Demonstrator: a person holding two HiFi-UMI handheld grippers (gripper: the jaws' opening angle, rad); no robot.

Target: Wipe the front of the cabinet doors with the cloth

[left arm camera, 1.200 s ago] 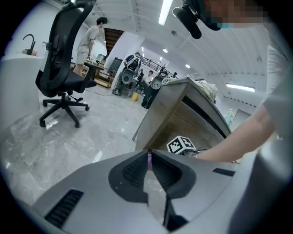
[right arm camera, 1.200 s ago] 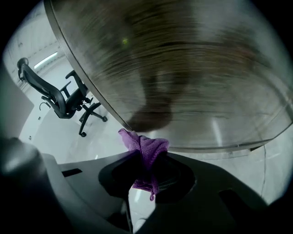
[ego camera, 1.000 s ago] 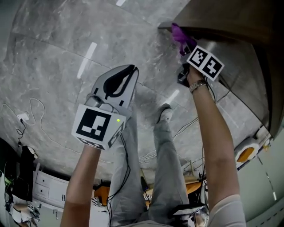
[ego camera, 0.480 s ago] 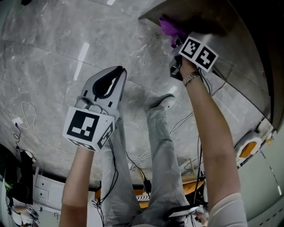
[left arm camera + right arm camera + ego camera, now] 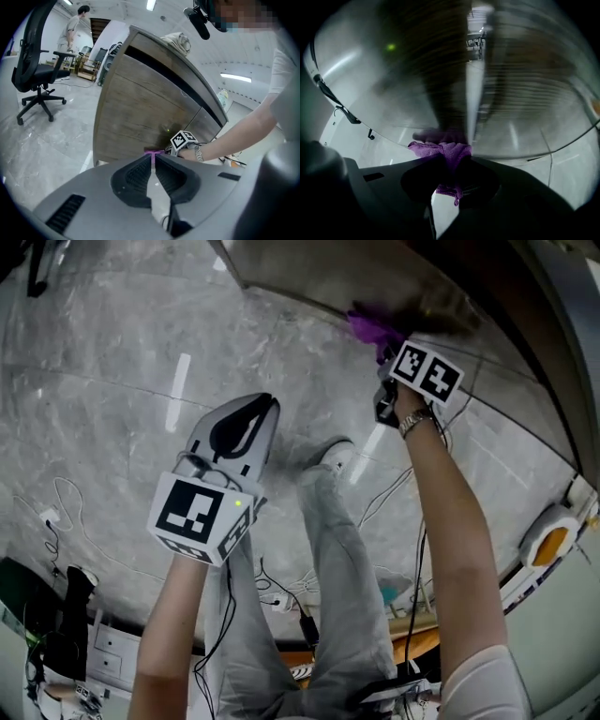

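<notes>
Wiping step in hand: right gripper (image 5: pixel 451 164) fingers clamped on purple cloth (image 5: pixel 447 151), held against cabinet door (image 5: pixel 140 110), upper right of head view; left gripper (image 5: pixel 153 160) fingers together, empty; next move likely needs steady pressure along the door.

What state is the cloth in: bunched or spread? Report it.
Bunched: the cloth is wadded between the right gripper's jaws, against the door.

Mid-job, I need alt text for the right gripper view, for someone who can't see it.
The right gripper is shut on a purple cloth, holding it against the lower part of a cabinet door. The door's wood-grain front fills most of the view and is blurred; pale floor shows below left.
</notes>
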